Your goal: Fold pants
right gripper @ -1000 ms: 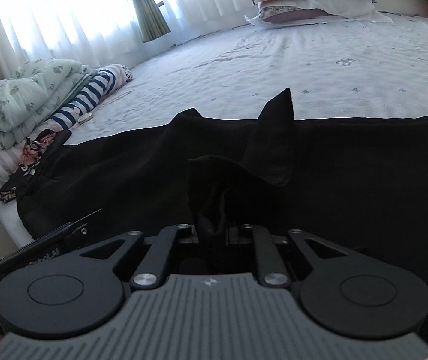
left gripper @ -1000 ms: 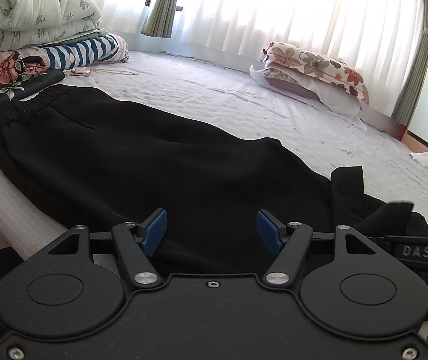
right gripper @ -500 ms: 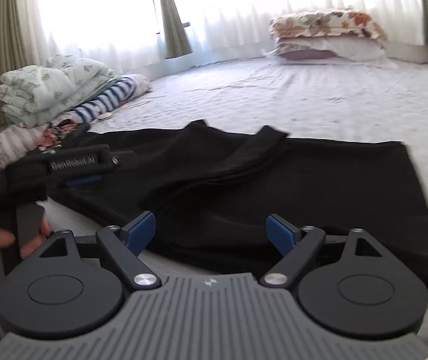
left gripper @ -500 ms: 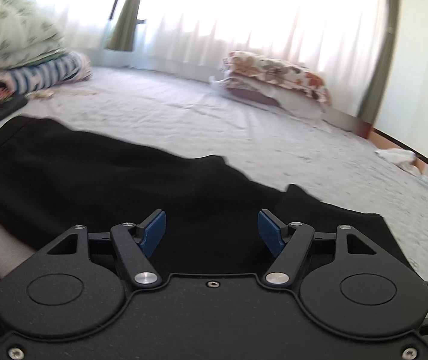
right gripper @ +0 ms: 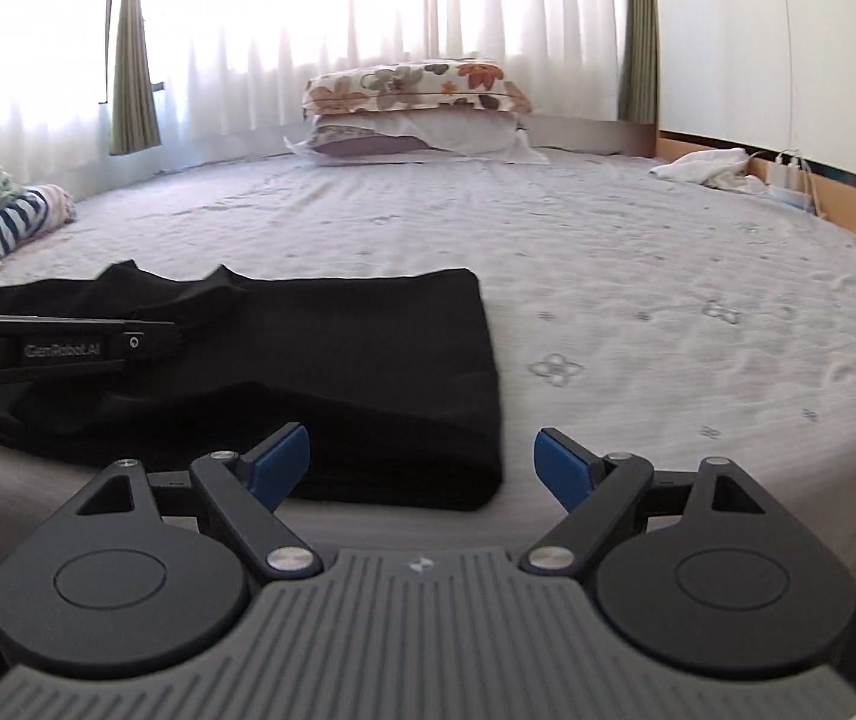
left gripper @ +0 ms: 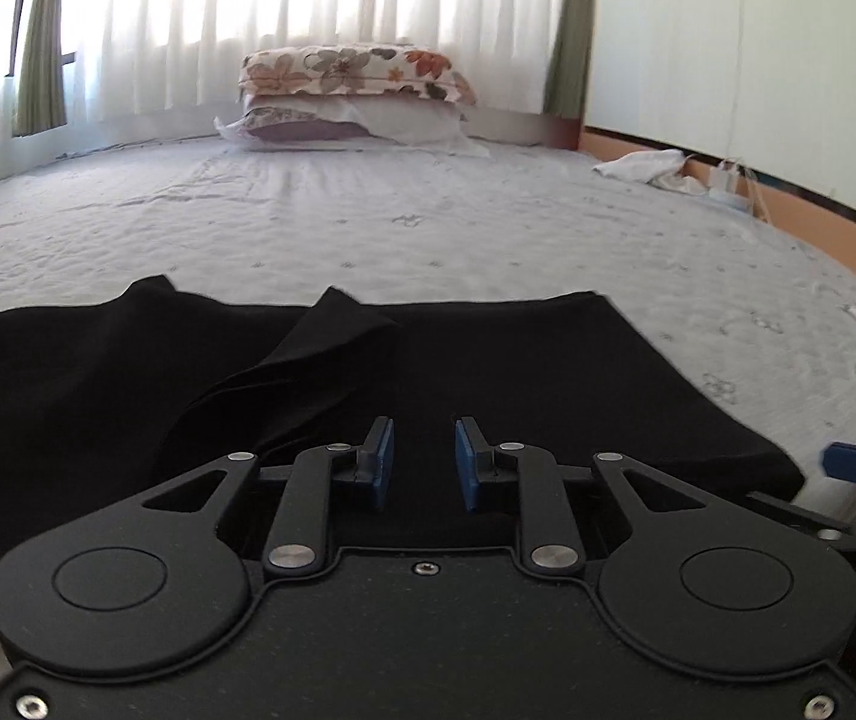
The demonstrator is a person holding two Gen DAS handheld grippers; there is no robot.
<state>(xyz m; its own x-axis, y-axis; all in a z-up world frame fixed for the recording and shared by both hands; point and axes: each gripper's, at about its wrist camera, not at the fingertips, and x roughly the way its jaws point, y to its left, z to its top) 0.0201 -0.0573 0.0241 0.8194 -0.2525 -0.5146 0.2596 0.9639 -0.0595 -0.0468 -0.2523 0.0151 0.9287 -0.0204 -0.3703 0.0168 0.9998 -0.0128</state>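
The black pants [right gripper: 320,372] are lying along the near edge of the bed [right gripper: 638,276], already doubled, with a loose flap [left gripper: 332,336] standing up along the far edge.

The left gripper [left gripper: 423,461] is hovering low over the dark fabric; its jaws have just been closing to a narrow gap, and no cloth is visible between the blue pads [left gripper: 381,462]. The right gripper [right gripper: 422,468] is standing wide and empty, straddling the near corner of the folded end.

Recommended procedure: flatten the raised flap first, then pinch all layers at the end together, lifting evenly so the stack does not shear. Both grippers are pointing slightly downward toward the floral pillow [right gripper: 416,87].
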